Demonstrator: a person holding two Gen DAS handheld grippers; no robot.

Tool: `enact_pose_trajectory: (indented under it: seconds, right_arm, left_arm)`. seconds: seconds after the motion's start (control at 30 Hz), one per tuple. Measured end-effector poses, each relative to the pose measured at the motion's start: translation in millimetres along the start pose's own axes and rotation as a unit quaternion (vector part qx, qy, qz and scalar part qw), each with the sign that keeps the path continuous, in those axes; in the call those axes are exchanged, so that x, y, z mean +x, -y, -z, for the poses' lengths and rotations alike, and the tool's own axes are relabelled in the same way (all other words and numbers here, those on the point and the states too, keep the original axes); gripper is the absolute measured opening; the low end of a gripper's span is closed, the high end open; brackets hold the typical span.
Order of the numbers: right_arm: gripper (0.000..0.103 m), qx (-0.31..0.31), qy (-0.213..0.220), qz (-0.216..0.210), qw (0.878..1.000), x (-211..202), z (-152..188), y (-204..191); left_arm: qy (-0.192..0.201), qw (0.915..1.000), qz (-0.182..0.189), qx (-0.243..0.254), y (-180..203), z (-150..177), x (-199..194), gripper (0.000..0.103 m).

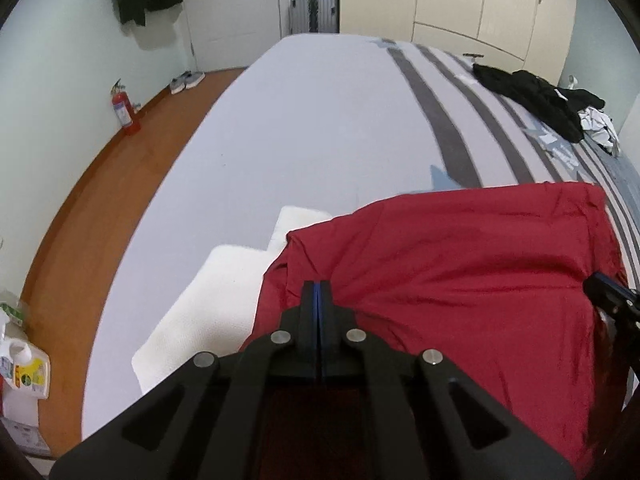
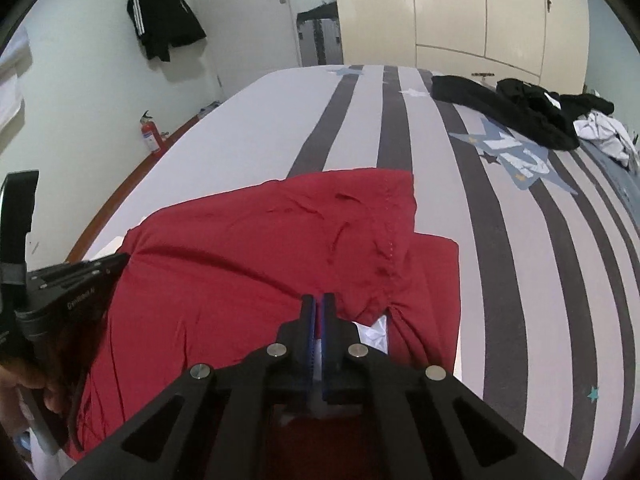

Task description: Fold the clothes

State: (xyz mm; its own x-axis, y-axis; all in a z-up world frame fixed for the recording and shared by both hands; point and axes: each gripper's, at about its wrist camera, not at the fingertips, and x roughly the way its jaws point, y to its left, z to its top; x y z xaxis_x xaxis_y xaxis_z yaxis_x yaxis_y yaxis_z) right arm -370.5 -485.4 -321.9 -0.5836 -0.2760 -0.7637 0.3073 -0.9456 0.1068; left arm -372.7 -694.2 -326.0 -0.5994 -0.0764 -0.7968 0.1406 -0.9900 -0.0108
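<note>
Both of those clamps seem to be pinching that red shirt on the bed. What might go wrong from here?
Three possible slips:
1. The left gripper pinches only a small bunch of the red garment, so the cloth may slide out when lifted.
2. The right gripper grips near a white label; it might hold only one layer, leaving the fold uneven.
3. The folded white towel lies partly under the garment and may get dragged along.

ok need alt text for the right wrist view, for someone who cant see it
The right gripper is shut on the near edge of a red garment spread on a grey-striped bed, with the left gripper at the garment's left side. Dark clothes lie at the bed's far right, before cream wardrobe doors.
</note>
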Motion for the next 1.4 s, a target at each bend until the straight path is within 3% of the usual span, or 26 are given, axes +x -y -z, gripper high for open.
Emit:
enact_pose_trajectory:
  seconds: [0.13, 0.2, 0.23, 0.33, 0.4, 0.5, 0.6, 0.8, 0.87, 1.0, 1.17, 1.3, 1.4]
  right_arm:
    - [0.008, -0.007, 0.047, -0.011, 0.999, -27.3, -13.9, -8.1]
    - [0.021, -0.007, 0.059, -0.020, 0.998, -27.8, -27.0, -11.0]
    - [0.023, -0.006, 0.062, -0.021, 0.998, -24.9, -33.5, -11.4]
    - [0.023, -0.004, 0.050, -0.005, 0.999, -2.0, -50.9, -9.5]
    - [0.023, 0.006, 0.026, 0.004, 1.000, 17.6, -54.0, -2.9]
    - [0.020, 0.001, -0.007, 0.016, 1.000, 41.2, -46.9, 5.7]
    - [0.020, -0.019, 0.007, 0.021, 1.000, 33.5, -42.9, 2.6]
    - [0.023, -0.018, 0.066, -0.004, 0.998, -34.2, -21.5, -10.9]
    - [0.030, -0.026, 0.075, -0.012, 0.997, -55.0, -5.7, -18.6]
    - [0.034, -0.042, 0.055, -0.023, 0.997, -65.4, 27.0, -28.0]
    - [0.033, -0.058, 0.008, -0.012, 0.998, -40.3, 57.9, -28.3]
    - [0.034, -0.032, 0.026, -0.033, 0.999, -54.8, 43.4, -19.2]
    - [0.038, -0.019, 0.063, -0.035, 0.997, -89.2, 31.0, -10.7]
  left_arm:
    - [0.033, 0.9989, 0.034, 0.007, 18.6, 0.8, -33.6, 0.001]
    - [0.046, 0.9976, 0.050, 0.016, 31.8, 5.3, -50.1, 0.002]
    - [0.046, 0.9973, 0.054, 0.017, 36.8, 9.4, -53.3, 0.002]
    - [0.039, 0.9970, 0.064, 0.019, 49.4, 23.6, -57.3, 0.002]
    - [0.024, 0.9983, 0.050, 0.017, 47.6, 35.7, -45.3, 0.002]
    - [0.016, 0.9996, 0.022, 0.003, 29.3, 49.4, -21.8, 0.002]
    - [0.014, 0.9991, 0.035, -0.018, 20.2, 45.5, -23.3, 0.002]
    - [0.043, 0.9965, 0.056, -0.045, 14.3, 40.9, -72.1, 0.004]
    - [0.049, 0.9961, 0.057, -0.048, 13.6, 45.1, -86.8, 0.013]
    - [0.035, 0.9965, 0.054, -0.053, 16.3, 60.8, -87.3, 0.016]
    - [-0.002, 0.9996, 0.009, -0.026, 21.0, 88.1, -53.4, 0.016]
    - [0.015, 0.9987, 0.019, -0.044, 24.4, 80.5, -69.5, 0.017]
    - [0.036, 0.9972, 0.029, -0.058, 34.9, 75.5, -101.7, 0.036]
